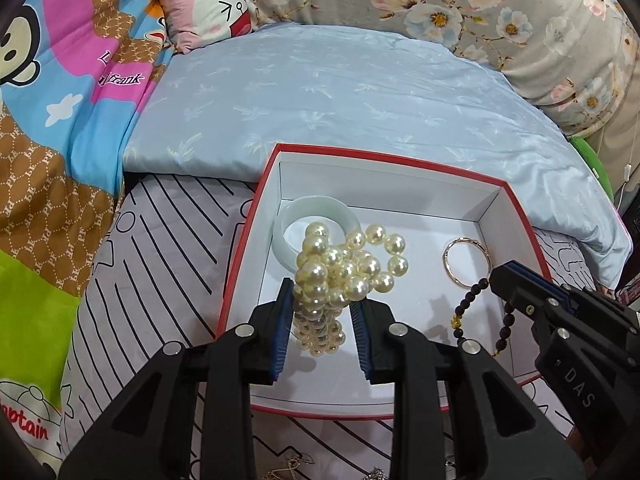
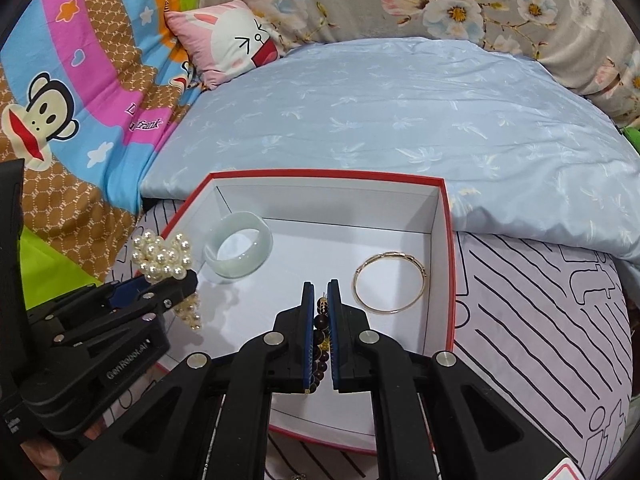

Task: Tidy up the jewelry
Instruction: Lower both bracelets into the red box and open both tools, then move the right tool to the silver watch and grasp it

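Left tongs point(image 1: 322, 308) clamp pearl necklace point(image 1: 340, 268) over red-rimmed box point(image 1: 520, 216), likely for lowering in; right tongs point(image 2: 321, 300) pinch dark bead bracelet point(image 2: 322, 336) likewise.

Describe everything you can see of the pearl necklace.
The pearl necklace is a string of round, glossy cream-white beads, bunched into a loose clump. The left gripper is shut on it, with pearls piled above the fingers and a strand hanging below. It hangs over the left side of the red-edged white box, in front of the pale green bangle. Whether it touches the box floor is unclear.
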A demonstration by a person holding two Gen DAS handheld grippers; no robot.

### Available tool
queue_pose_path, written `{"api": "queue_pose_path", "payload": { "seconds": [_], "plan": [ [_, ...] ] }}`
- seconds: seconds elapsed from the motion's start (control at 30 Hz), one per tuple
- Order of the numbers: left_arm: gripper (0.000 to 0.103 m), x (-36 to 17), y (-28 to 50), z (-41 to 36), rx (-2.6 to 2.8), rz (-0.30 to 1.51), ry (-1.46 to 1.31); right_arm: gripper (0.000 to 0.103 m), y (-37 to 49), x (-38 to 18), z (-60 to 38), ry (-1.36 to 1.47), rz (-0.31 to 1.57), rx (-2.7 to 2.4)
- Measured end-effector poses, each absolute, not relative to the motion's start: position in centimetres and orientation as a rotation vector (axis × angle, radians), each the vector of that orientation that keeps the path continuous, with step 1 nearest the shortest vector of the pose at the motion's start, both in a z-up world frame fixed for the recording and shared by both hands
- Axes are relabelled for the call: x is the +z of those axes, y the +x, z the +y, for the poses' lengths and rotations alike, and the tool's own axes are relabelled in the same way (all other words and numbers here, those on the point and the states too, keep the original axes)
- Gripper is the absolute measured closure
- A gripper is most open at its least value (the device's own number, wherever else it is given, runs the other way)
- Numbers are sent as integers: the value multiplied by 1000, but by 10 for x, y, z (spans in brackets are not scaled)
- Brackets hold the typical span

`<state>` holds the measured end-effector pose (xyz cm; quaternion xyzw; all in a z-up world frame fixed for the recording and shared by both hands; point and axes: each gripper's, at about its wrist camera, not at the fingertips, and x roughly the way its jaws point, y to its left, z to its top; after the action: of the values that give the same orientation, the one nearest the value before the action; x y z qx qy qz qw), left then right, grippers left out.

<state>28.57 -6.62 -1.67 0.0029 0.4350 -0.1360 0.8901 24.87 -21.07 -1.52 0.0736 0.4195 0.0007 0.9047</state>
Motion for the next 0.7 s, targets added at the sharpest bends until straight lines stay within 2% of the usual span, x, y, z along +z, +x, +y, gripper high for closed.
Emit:
{"api": "queue_pose_path", "payload": {
  "seconds": [0.1, 0.2, 0.3, 0.37, 0.5, 0.57, 0.7],
  "plan": [
    [76, -18, 287, -68, -276, 905, 12, 96, 249, -18, -212, 133, 865, -18],
    [75, -20, 287, -69, -266, 919, 16, 82, 246, -14, -217, 127, 853, -48],
    [72, -19, 287, -66, -239, 910, 13, 77, 242, -8, -222, 134, 839, -58],
    [54, -14, 285, -63, -225, 895, 2, 71, 236, -3, -225, 142, 827, -64],
    [52, 1, 277, -57, -223, 852, 5, 66, 221, 12, -227, 144, 799, -70],
    [40, 9, 271, -52, -223, 843, -3, 64, 211, 19, -226, 141, 785, -65],
    [37, 26, 251, -34, -221, 819, -29, 61, 184, 31, -221, 122, 763, -69]
  ]
}}
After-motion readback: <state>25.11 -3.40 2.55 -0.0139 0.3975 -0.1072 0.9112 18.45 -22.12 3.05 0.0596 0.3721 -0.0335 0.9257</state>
